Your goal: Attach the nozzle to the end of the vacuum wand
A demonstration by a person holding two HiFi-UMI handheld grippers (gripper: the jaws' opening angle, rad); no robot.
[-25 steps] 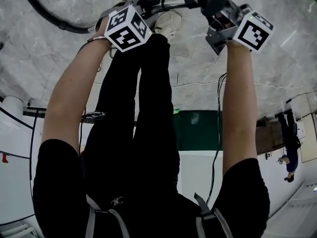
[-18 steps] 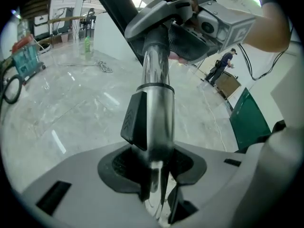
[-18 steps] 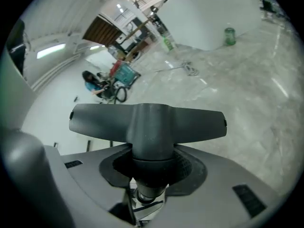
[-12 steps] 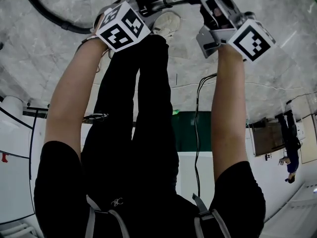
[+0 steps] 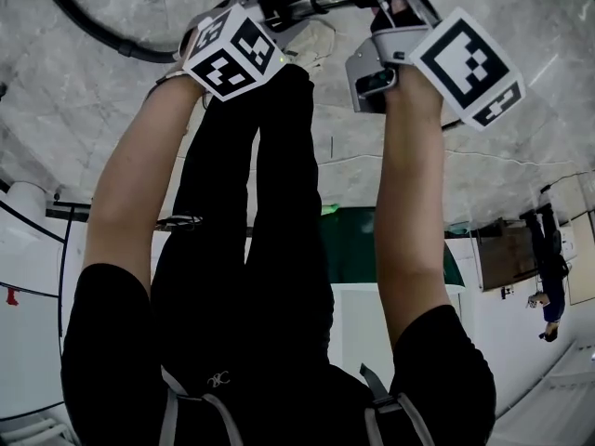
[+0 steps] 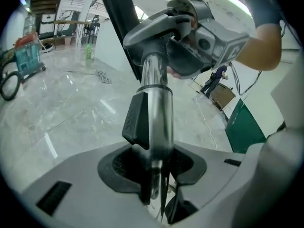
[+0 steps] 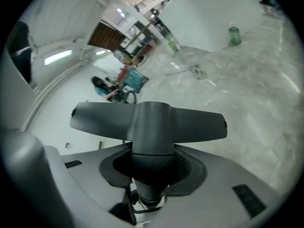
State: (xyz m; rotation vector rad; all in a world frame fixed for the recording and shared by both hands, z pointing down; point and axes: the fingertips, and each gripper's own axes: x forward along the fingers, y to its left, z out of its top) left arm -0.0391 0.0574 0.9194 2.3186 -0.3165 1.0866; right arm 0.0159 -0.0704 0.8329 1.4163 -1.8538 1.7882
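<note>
Black short sleeves (image 5: pixel 102 342), trousers (image 5: pixel 279 203) (grey straps (image 5: pixel 170 409)).

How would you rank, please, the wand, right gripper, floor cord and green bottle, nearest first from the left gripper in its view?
1. The wand, held in the left gripper.
2. The right gripper, holding the nozzle at the wand's far end.
3. The floor cord, left, mid-floor.
4. The green bottle, left, by the wall.

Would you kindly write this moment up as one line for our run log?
left tongs: shut on wand | right tongs: shut on nozzle | nozzle at wand end, seating unclear
</note>
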